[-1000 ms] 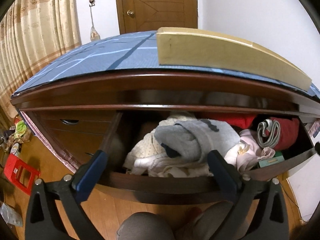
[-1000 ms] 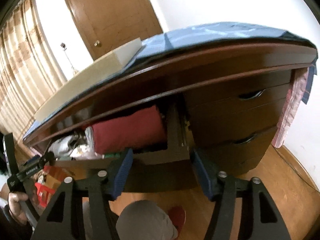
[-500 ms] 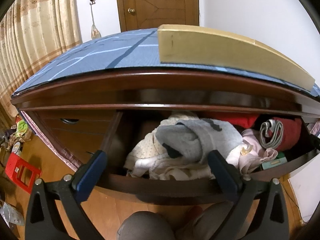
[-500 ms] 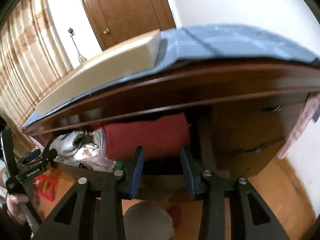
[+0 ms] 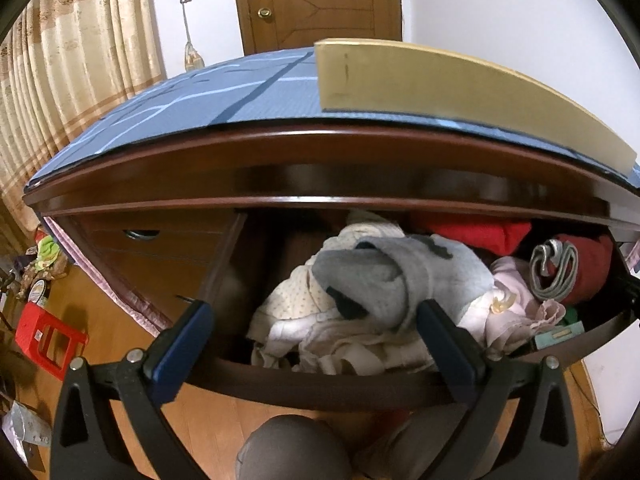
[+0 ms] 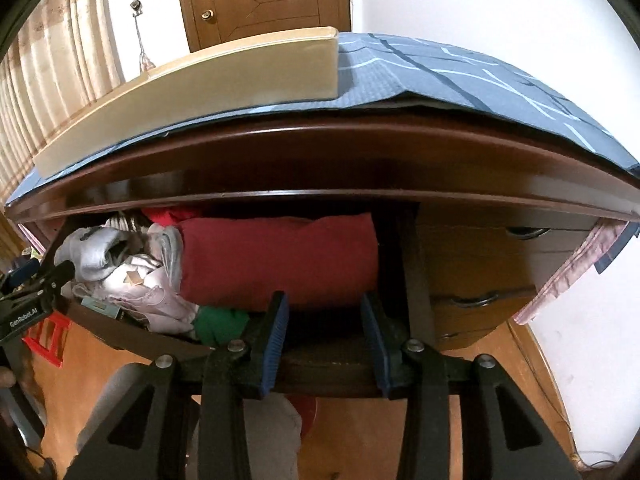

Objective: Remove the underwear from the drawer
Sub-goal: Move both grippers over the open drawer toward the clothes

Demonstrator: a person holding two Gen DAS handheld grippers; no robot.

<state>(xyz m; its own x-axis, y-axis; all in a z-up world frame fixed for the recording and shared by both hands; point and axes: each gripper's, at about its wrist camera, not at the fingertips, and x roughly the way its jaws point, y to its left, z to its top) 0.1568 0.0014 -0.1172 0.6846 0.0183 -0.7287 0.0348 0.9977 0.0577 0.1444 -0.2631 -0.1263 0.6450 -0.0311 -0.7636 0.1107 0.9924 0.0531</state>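
Since a second ago the right gripper (image 6: pixel 324 340) has swung across the front of the dresser (image 6: pixel 320 168) and its fingers have drawn closer together; it now faces the rolled red garment (image 6: pixel 280 258) at the right end of the open drawer (image 5: pixel 320 384). Its blue pads stand partly apart over the drawer's front edge with nothing between them. The left gripper (image 5: pixel 316 330) has kept its place, jaws spread wide and empty, hovering in front of the pile of clothes. Between its tips in that view lies a grey garment (image 5: pixel 400 276) on top of cream and white underwear (image 5: pixel 332 332), with a pink piece (image 5: pixel 516 304) and a grey waistband (image 5: pixel 554 270) further right. All the clothing is inside the drawer. A pale board (image 5: pixel 440 88) rests on the blue cloth (image 5: pixel 180 104) covering the dresser top.
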